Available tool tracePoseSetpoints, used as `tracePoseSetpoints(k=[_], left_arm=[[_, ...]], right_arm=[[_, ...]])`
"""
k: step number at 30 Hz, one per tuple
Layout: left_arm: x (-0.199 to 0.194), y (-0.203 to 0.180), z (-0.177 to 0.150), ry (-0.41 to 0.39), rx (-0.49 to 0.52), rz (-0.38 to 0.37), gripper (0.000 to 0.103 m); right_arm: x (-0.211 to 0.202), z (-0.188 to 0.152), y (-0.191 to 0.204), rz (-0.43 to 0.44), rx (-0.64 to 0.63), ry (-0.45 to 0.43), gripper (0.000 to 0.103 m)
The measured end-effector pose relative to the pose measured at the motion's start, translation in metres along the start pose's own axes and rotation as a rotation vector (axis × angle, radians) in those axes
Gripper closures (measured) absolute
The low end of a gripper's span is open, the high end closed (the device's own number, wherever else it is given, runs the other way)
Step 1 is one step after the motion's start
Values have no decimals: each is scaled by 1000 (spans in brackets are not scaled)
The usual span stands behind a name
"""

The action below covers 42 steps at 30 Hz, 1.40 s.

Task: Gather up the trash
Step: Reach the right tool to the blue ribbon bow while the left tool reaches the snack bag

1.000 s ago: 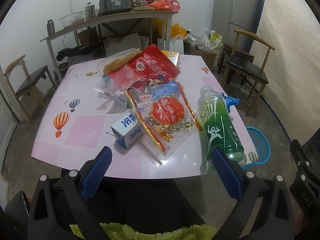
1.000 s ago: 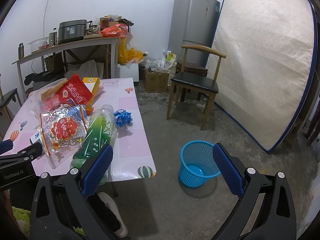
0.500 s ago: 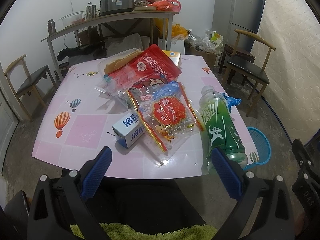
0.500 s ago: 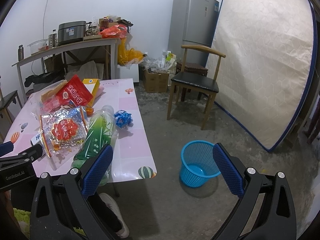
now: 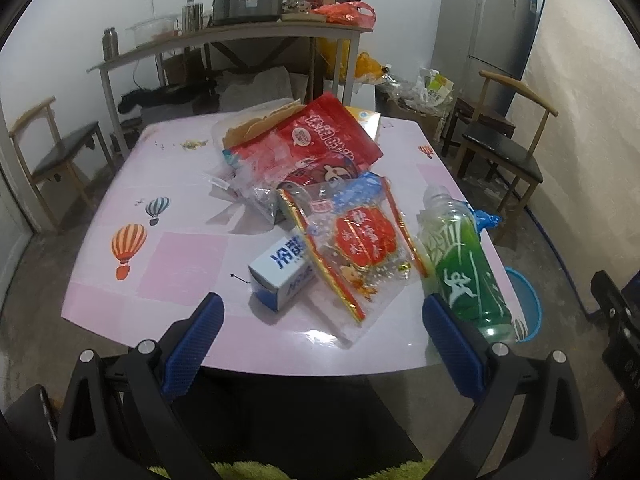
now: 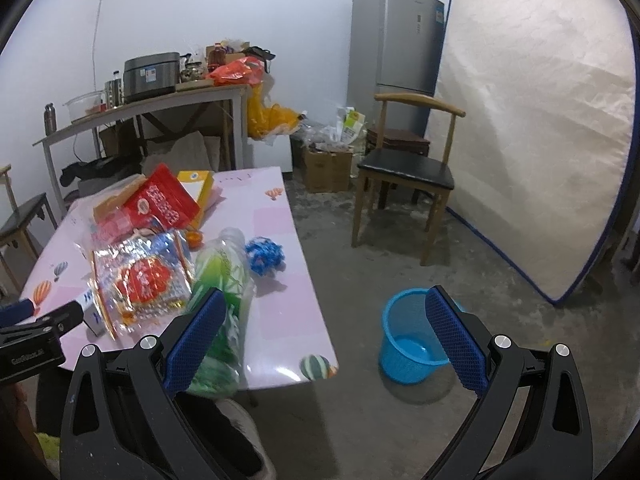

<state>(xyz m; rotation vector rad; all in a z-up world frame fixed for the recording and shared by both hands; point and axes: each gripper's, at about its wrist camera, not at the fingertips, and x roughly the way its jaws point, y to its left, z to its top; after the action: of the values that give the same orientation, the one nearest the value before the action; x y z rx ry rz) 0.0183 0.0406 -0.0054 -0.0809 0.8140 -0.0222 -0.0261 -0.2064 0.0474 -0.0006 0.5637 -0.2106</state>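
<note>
Both grippers stood empty with jaws wide apart: the left gripper (image 5: 322,318) hovered over the near edge of the table (image 5: 168,256), the right gripper (image 6: 326,320) off the table's right side, aimed between table and bin (image 6: 416,344). The trash lay heaped at the table's centre and right. A green bottle (image 5: 464,264) lay on its side at 3 o'clock of the heap, along the right edge, its base at the near corner; a crumpled blue wrapper (image 6: 264,256) sat just beside its neck at 12 o'clock. A clear snack bag (image 5: 360,244) overlapped a small blue-and-white carton (image 5: 282,272) at its 8 o'clock, and a red bag (image 5: 320,144) rested on further packets at 12 o'clock. The bin stood on the floor at 3 o'clock of the table, well apart from it. Probable failure modes: the bottle, round and at the edge, could roll off if nudged by a finger (image 6: 196,332) during approach; the slick film of the snack bag could slip from the pads, or drag the carton beneath it; lifting any one packet from the overlapped heap could shift its neighbours; and a light wrapper released too far above the bin could land outside it.
</note>
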Motion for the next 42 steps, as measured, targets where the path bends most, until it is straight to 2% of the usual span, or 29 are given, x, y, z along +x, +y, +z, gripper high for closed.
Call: tracePoseSetpoints(k=[4, 8, 11, 12, 18, 20, 29, 31, 34, 37, 42], left_arm=[[14, 31, 7, 29, -57, -22, 6], [22, 59, 14, 1, -108, -73, 6], [27, 80, 21, -66, -160, -246, 6], [31, 83, 25, -66, -174, -280, 6], [62, 81, 53, -7, -163, -445, 6], [71, 79, 58, 10, -161, -470, 8], [117, 66, 66, 126, -114, -469, 49], [122, 65, 66, 136, -104, -457, 65], [128, 67, 65, 144, -103, -461, 83], [124, 70, 64, 133, -113, -480, 91], [111, 75, 64, 97, -142, -524, 94]], right_arm=[[12, 9, 5, 46, 18, 2, 7], [25, 15, 6, 78, 25, 14, 7], [42, 18, 7, 97, 31, 53, 7], [49, 18, 8, 104, 35, 71, 7], [80, 20, 6, 150, 78, 152, 7], [86, 20, 3, 156, 88, 169, 7], [109, 17, 5, 165, 97, 237, 7], [112, 16, 5, 164, 97, 245, 8], [115, 17, 2, 165, 103, 256, 9], [118, 18, -1, 170, 116, 264, 11], [126, 23, -12, 206, 151, 266, 17]])
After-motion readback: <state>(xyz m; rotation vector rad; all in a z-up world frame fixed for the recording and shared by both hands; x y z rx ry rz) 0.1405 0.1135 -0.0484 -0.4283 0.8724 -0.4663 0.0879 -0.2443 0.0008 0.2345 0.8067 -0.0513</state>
